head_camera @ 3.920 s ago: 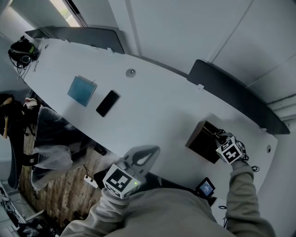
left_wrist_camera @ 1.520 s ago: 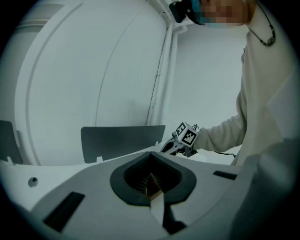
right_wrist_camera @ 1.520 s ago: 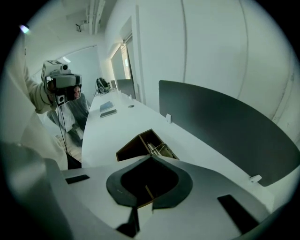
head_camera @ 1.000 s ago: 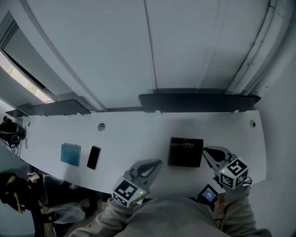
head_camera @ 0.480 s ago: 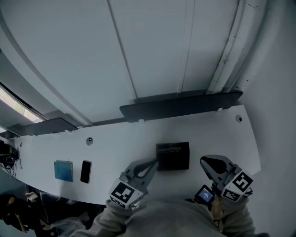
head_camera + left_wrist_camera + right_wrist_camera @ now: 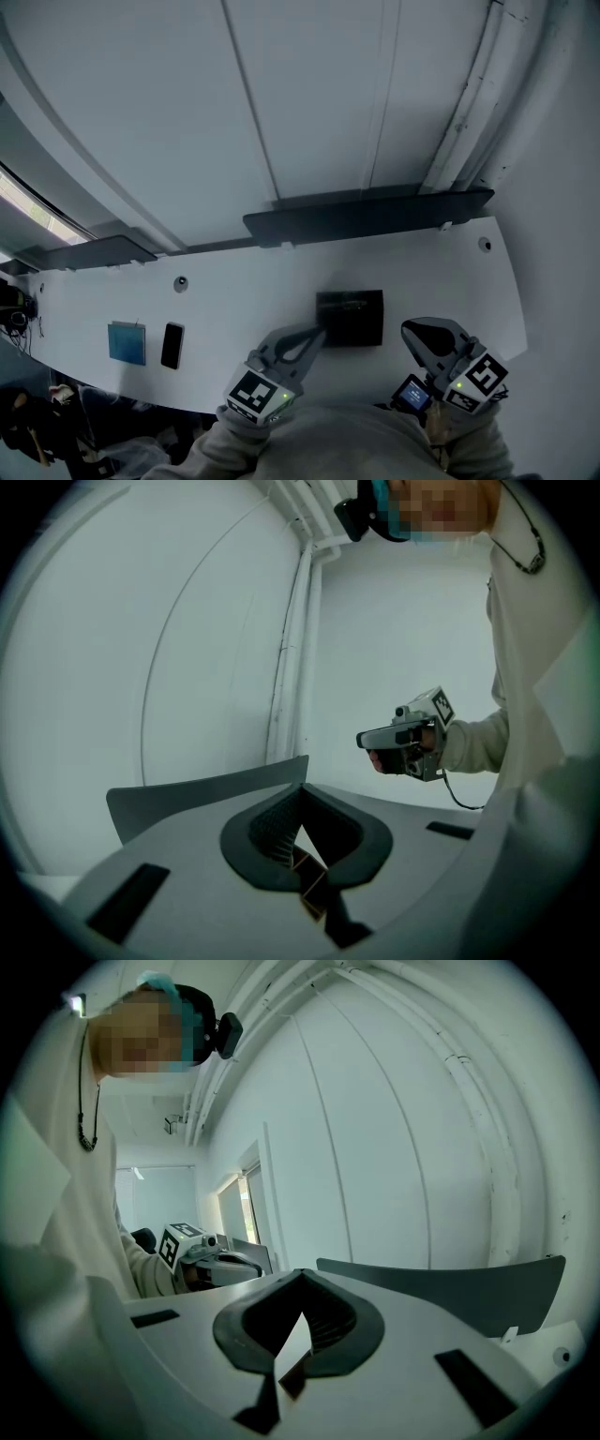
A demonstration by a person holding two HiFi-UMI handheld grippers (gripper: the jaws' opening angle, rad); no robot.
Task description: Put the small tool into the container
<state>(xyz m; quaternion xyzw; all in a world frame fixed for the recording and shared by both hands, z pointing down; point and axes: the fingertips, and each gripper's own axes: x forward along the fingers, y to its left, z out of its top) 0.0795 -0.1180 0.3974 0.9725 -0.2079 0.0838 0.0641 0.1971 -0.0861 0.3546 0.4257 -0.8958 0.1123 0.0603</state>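
Observation:
The container (image 6: 352, 319) is a dark open box on the white table (image 6: 234, 300), and a faint pale shape lies inside it near its far wall. My left gripper (image 6: 317, 335) hovers at the box's near left corner, jaws closed tip to tip with nothing between them. In the left gripper view the left gripper (image 6: 302, 787) shows brown box edges (image 6: 311, 881) through the gap behind its tips. My right gripper (image 6: 410, 330) sits to the right of the box, apart from it, also shut and empty. The right gripper (image 6: 300, 1275) looks out over the table.
A blue square pad (image 6: 127, 342) and a black phone (image 6: 172, 345) lie at the table's left. Dark screens (image 6: 366, 214) line the far edge. A small lit display (image 6: 412, 394) hangs below my right gripper. Each gripper view shows the other gripper (image 6: 408, 742) (image 6: 202, 1255).
The right gripper, which was at the container's edge 3.9 s ago, now sits clear to its right. The head view has swung round. Almost nothing moved in the last half second.

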